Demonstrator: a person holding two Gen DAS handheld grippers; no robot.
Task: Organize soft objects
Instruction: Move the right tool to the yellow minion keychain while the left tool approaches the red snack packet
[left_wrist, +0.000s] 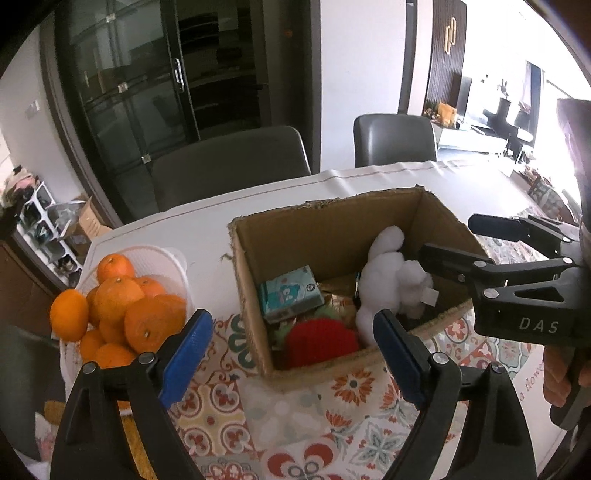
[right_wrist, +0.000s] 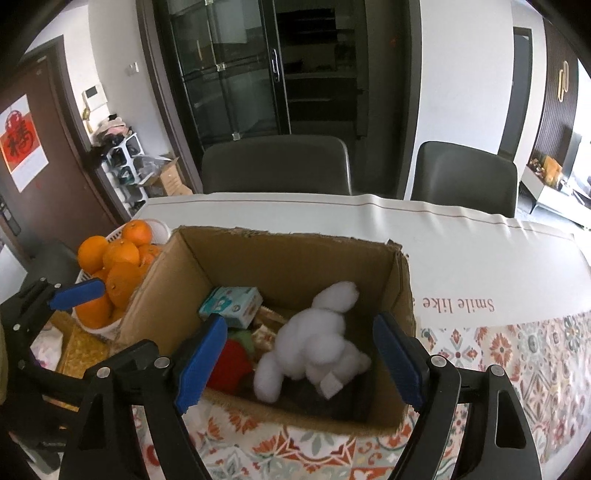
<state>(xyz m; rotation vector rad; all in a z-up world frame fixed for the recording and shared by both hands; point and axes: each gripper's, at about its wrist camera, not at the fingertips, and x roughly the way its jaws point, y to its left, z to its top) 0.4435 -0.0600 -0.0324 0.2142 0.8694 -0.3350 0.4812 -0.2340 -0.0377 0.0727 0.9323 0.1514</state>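
Observation:
An open cardboard box (left_wrist: 325, 236) (right_wrist: 288, 258) stands on the table. Inside lie a white plush toy (left_wrist: 384, 280) (right_wrist: 314, 343), a teal tissue pack (left_wrist: 290, 295) (right_wrist: 231, 304) and a red knitted item (left_wrist: 321, 341) (right_wrist: 229, 363) with something green beside it. My left gripper (left_wrist: 291, 321) (right_wrist: 70, 284) hovers open at the box's near left corner, nothing between its blue pads. My right gripper (right_wrist: 301, 321) (left_wrist: 448, 236) hangs open above the box's near right side, over the plush without touching it.
A white basket (left_wrist: 166, 254) heaped with oranges (left_wrist: 118, 295) (right_wrist: 118, 266) sits close to the box's left wall. A patterned cloth (left_wrist: 280, 406) covers the near table. Two grey chairs (right_wrist: 277, 162) (right_wrist: 465, 177) stand behind the far edge. A hand (left_wrist: 561, 384) holds the right gripper.

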